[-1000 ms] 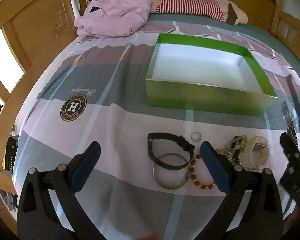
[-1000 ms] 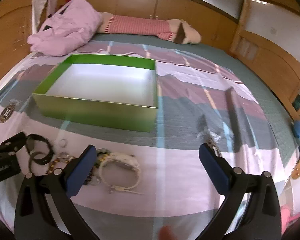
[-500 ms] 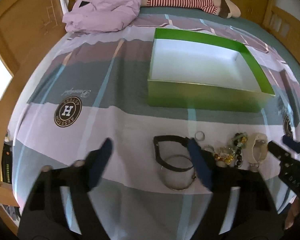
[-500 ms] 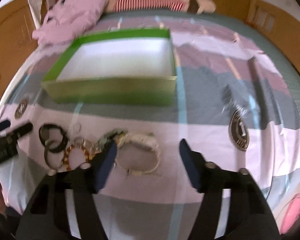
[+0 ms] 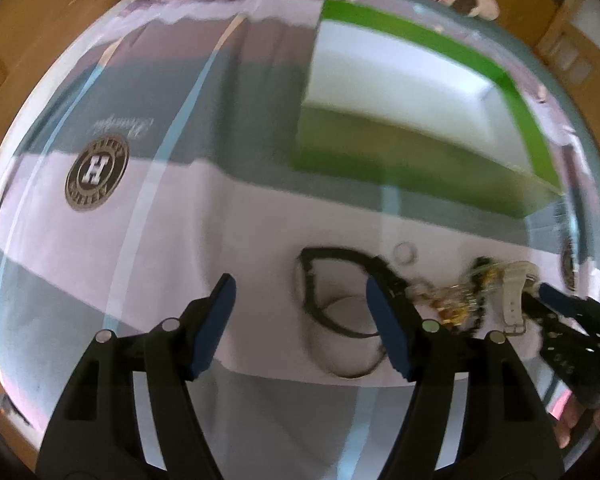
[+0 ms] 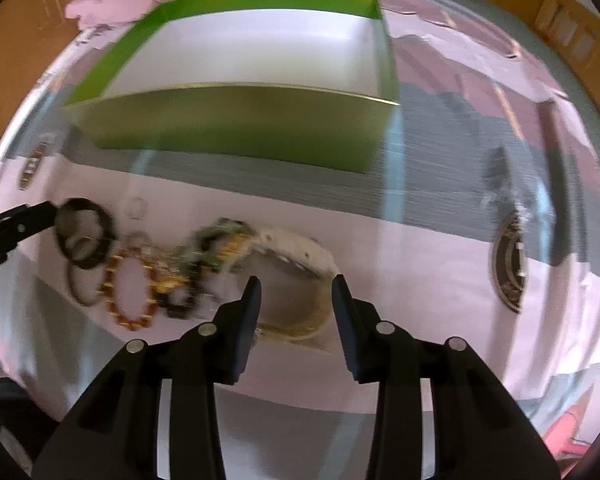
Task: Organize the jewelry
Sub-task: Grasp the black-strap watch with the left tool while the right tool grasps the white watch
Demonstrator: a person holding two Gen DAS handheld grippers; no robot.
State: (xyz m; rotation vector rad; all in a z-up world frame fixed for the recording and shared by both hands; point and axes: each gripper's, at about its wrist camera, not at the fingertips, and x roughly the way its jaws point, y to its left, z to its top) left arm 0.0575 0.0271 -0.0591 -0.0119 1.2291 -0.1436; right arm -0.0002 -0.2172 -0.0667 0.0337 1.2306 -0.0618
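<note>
Both jaws parted, holding nothing — right gripper (image 6: 296,286) over white strap watch (image 6: 300,248); glossy green box (image 6: 236,120) at 12 o'clock, amber bead bracelet (image 6: 130,288) at 9.

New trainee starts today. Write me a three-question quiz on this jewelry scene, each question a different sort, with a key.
1. True or false: the green box already holds jewelry.
2. Which piece lies nearest the right gripper? A) black strap B) white watch C) amber bead bracelet
3. Fill in: the left gripper is ____, holding nothing.

Key:
1. False; only its white floor shows.
2. B.
3. Open.
</note>
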